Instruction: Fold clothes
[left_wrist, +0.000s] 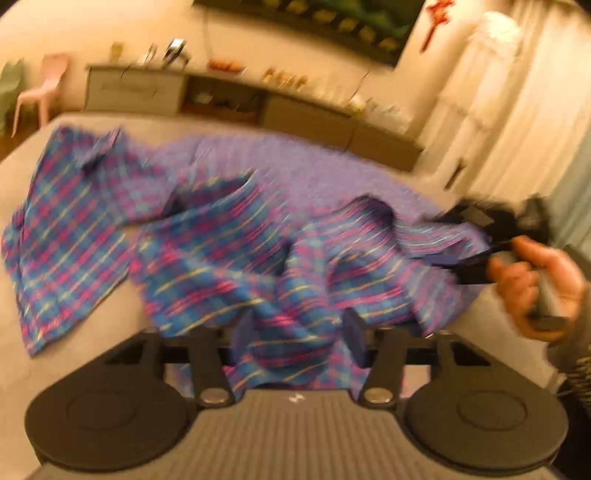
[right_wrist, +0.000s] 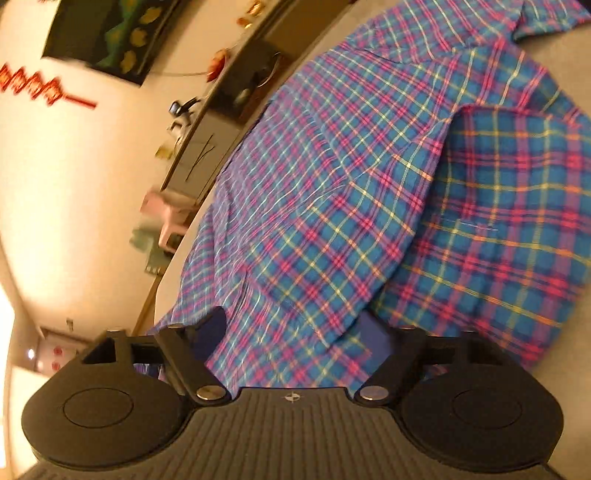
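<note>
While each hand-held gripper (left (left_wrist: 295, 332), right (right_wrist: 295, 332)) pinches it, the plaid shirt (left_wrist: 207, 236) lies rumpled.

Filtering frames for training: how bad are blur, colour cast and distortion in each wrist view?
Left wrist: heavy motion blur smears the plaid shirt and cabinet, while the left claw stays fairly sharp; warm orange cast. Right wrist: plaid shirt is mostly crisp, walls blurred, view rolled sideways, strong fisheye bending at the edges.
</note>
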